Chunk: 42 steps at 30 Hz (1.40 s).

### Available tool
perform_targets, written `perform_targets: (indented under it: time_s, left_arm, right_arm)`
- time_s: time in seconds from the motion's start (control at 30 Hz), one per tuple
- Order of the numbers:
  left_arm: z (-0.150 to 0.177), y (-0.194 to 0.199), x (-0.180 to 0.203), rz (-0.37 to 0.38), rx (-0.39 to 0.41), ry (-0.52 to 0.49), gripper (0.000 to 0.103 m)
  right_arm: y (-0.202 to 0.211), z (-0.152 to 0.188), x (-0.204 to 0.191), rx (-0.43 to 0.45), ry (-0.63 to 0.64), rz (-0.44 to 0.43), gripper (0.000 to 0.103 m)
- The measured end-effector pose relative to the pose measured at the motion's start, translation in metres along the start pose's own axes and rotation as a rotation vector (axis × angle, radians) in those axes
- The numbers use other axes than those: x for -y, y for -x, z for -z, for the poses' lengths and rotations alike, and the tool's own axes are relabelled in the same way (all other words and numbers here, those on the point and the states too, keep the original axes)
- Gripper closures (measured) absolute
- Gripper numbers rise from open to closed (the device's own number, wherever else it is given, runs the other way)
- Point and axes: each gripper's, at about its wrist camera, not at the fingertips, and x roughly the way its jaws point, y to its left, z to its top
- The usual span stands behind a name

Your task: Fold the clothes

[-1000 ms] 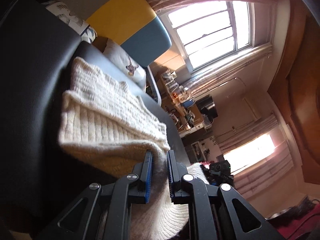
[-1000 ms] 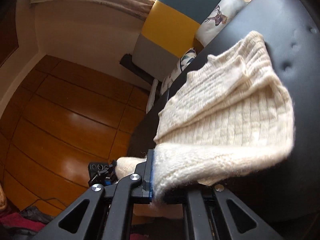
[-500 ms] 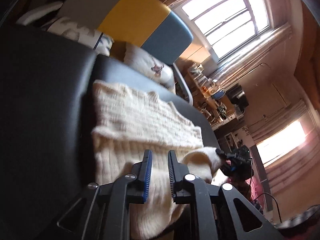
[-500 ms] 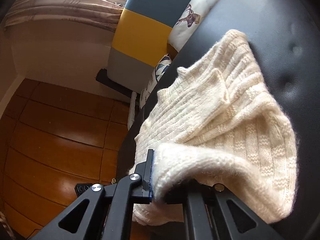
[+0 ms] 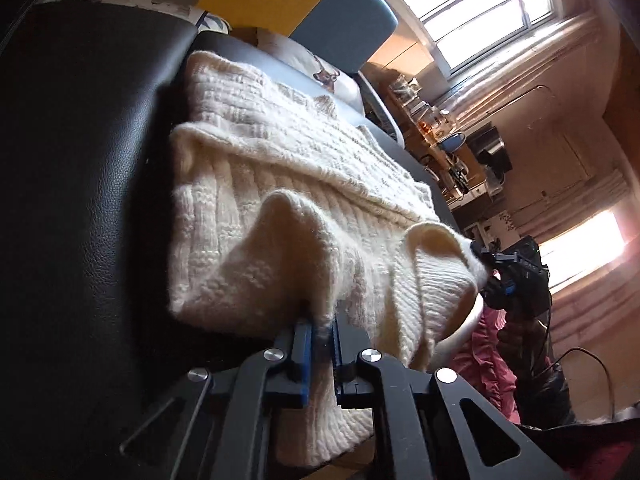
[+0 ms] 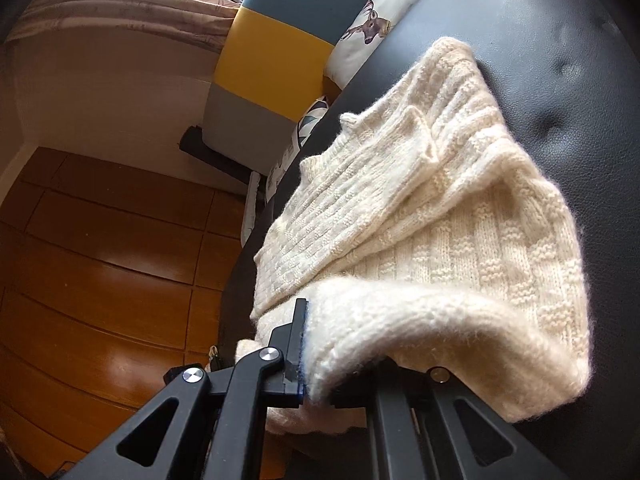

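Cream knit sweater (image 5: 280,184), partly folded on black leather surface (image 5: 80,200); left claw (image 5: 320,332) and right claw (image 6: 316,344) each clamped on its hem.

No readable text, label, brand, number or sign anywhere in either view. Only a printed deer picture on the white cushion (image 6: 374,20), without lettering. Small items on the far shelf (image 5: 436,128) too blurred and tiny for any writing to be made out.
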Motion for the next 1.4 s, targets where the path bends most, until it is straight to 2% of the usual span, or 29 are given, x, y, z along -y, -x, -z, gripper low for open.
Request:
perform_targets:
  time_s: [0.07,0.13,0.2,0.3,0.37,0.5,0.63,0.87,0.97,1.0,1.07,1.17,1.2,1.23,1.3,1.37,1.4]
  left_arm:
    - [0.002,0.017,0.009,0.101,0.044,0.016,0.096]
    - [0.001,0.040,0.018,0.216,0.119,0.039,0.096]
    - [-0.011,0.056,0.021,0.294,0.189,0.068,0.096]
    - [-0.028,0.081,0.025,0.411,0.294,0.111,0.096]
    - [-0.049,0.083,0.027,0.452,0.327,0.119,0.096]
    - [-0.091,0.072,0.025,0.478,0.353,0.131,0.096]
    - [-0.121,0.043,0.008,0.455,0.346,0.187,0.096]
    - [-0.167,-0.015,-0.027,0.391,0.313,0.308,0.096]
    - [-0.176,-0.040,-0.051,0.328,0.286,0.400,0.096]
    - [-0.178,-0.048,-0.059,0.303,0.275,0.431,0.096]
    - [-0.179,-0.063,-0.075,0.321,0.238,0.501,0.096]
    - [-0.178,-0.067,-0.090,0.313,0.244,0.568,0.093]
    - [-0.176,-0.065,-0.095,0.318,0.263,0.594,0.088]
    - [-0.173,-0.061,-0.102,0.325,0.290,0.627,0.078]
    - [-0.168,-0.054,-0.115,0.339,0.345,0.694,0.065]
    - [-0.162,-0.047,-0.127,0.297,0.374,0.736,0.062]
    - [-0.160,-0.045,-0.127,0.258,0.368,0.722,0.062]
  right_arm:
    - [0.001,0.005,-0.007,-0.025,0.046,-0.002,0.097]
    - [0.008,0.011,-0.018,-0.038,0.091,-0.047,0.097]
    - [0.019,0.012,-0.030,-0.019,0.129,-0.103,0.097]
    - [0.029,0.001,-0.041,0.021,0.133,-0.141,0.097]
    - [0.032,-0.010,-0.046,0.047,0.125,-0.168,0.097]
    - [0.028,-0.033,-0.046,0.084,0.089,-0.190,0.097]
    - [0.016,-0.059,-0.030,0.106,0.015,-0.187,0.097]
    - [-0.011,-0.102,0.014,0.104,-0.143,-0.110,0.097]
    - [-0.024,-0.113,0.032,0.078,-0.216,-0.127,0.091]
    - [-0.028,-0.116,0.037,0.071,-0.246,-0.131,0.082]
    - [-0.032,-0.120,0.045,0.057,-0.278,-0.162,0.078]
    - [-0.035,-0.124,0.049,0.046,-0.296,-0.189,0.073]
    - [-0.035,-0.126,0.049,0.040,-0.298,-0.203,0.072]
    - [-0.034,-0.127,0.050,0.044,-0.301,-0.217,0.071]
    - [-0.031,-0.131,0.056,0.096,-0.339,-0.276,0.063]
    - [-0.030,-0.133,0.069,0.154,-0.409,-0.297,0.056]
    - [-0.031,-0.133,0.075,0.170,-0.434,-0.290,0.055]
